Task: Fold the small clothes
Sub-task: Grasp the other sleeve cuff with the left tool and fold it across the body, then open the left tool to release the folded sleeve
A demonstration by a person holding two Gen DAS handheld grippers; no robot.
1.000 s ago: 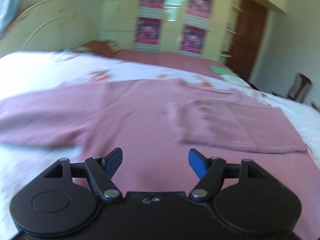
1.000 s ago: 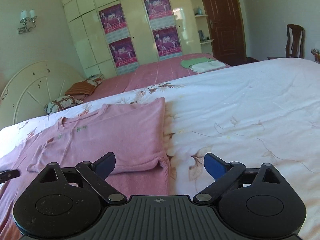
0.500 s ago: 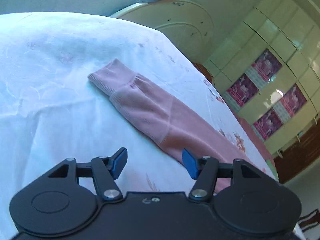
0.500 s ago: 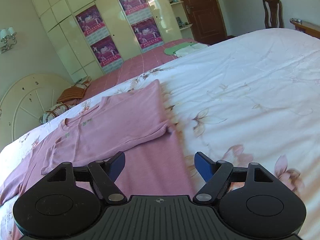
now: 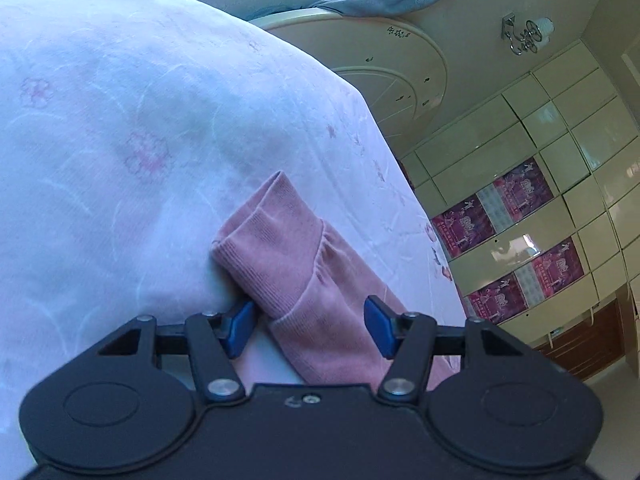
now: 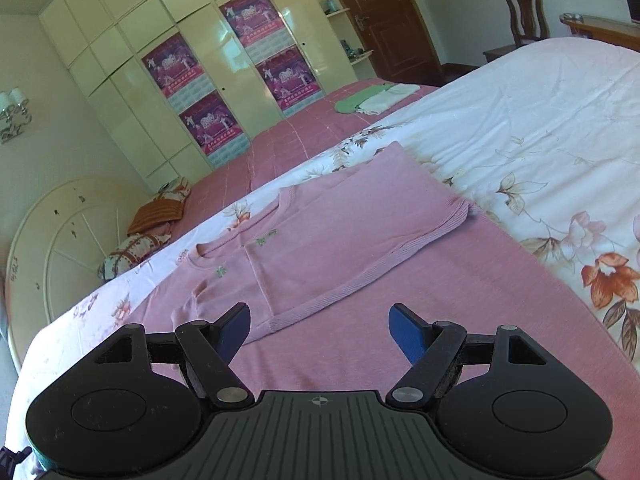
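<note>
Pink top spread on a bed, both hand-held grippers over it.

The bed (image 6: 540,128), covered in a white floral quilt, carries the pink top (image 6: 328,240), lying flat with one side folded across its front. Its sleeve (image 5: 304,276) stretches over the quilt, and the ribbed cuff sits between the blue pads of the left hand-held gripper (image 5: 308,326), which stand apart, the left one just beside the cuff. The right hand-held gripper (image 6: 320,328) hangs open above the top's lower part, holding nothing.

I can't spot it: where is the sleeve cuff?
In the left wrist view, the sleeve cuff lies on the white bedspread, just ahead of the left gripper.
</note>
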